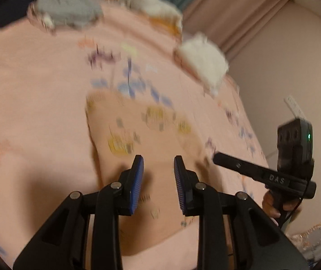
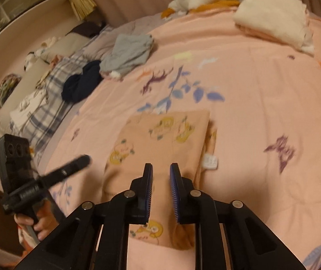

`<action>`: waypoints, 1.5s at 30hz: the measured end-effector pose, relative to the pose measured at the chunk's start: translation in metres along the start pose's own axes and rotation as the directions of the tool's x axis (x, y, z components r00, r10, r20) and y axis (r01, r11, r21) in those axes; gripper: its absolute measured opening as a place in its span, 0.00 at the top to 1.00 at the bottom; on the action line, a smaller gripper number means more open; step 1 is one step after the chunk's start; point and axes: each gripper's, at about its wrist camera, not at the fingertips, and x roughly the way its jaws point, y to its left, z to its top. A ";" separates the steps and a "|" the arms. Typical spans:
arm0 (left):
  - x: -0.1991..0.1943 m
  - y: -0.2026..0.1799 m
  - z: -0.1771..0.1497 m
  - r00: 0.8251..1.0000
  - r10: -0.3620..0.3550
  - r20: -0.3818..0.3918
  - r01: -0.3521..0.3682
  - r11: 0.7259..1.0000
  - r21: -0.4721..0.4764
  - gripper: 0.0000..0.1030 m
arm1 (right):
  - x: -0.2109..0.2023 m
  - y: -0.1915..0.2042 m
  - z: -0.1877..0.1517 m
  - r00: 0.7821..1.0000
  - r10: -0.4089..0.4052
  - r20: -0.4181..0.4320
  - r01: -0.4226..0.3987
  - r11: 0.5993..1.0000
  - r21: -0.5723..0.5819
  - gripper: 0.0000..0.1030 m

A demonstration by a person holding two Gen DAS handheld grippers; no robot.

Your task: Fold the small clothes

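Peach folded garment [image 2: 160,139] flat beneath both grippers, left [image 1: 158,159] and right [image 2: 161,166] jaws parted, empty

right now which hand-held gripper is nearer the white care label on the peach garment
Right. The right hand-held gripper hovers open just left of the white care label at the peach garment edge; the left hand-held gripper sits open further left, over the garment's other side.

Black hand-held gripper [image 1: 158,164]; ribbed blue pads [image 1: 138,184]; silver screws [image 1: 116,185].
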 end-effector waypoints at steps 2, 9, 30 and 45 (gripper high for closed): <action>0.022 0.010 -0.017 0.996 0.045 -0.074 -0.047 0.999 -0.026 0.80 | 0.019 -0.007 -0.009 0.998 -0.025 -0.049 0.026 0.999 0.024 0.82; 0.008 0.004 -0.010 0.988 0.147 -0.054 -0.148 0.989 -0.017 0.86 | 0.029 -0.031 -0.016 0.996 -0.042 -0.079 0.050 0.993 0.107 0.87; -0.069 -0.079 0.009 0.939 0.333 0.085 -0.343 0.922 0.181 0.21 | -0.071 0.039 -0.004 0.969 -0.240 0.066 0.240 0.971 0.005 0.36; -0.070 -0.094 0.016 0.932 0.294 0.211 -0.338 0.917 0.213 0.10 | -0.065 0.051 -0.005 0.963 -0.254 0.090 0.258 0.966 -0.028 0.23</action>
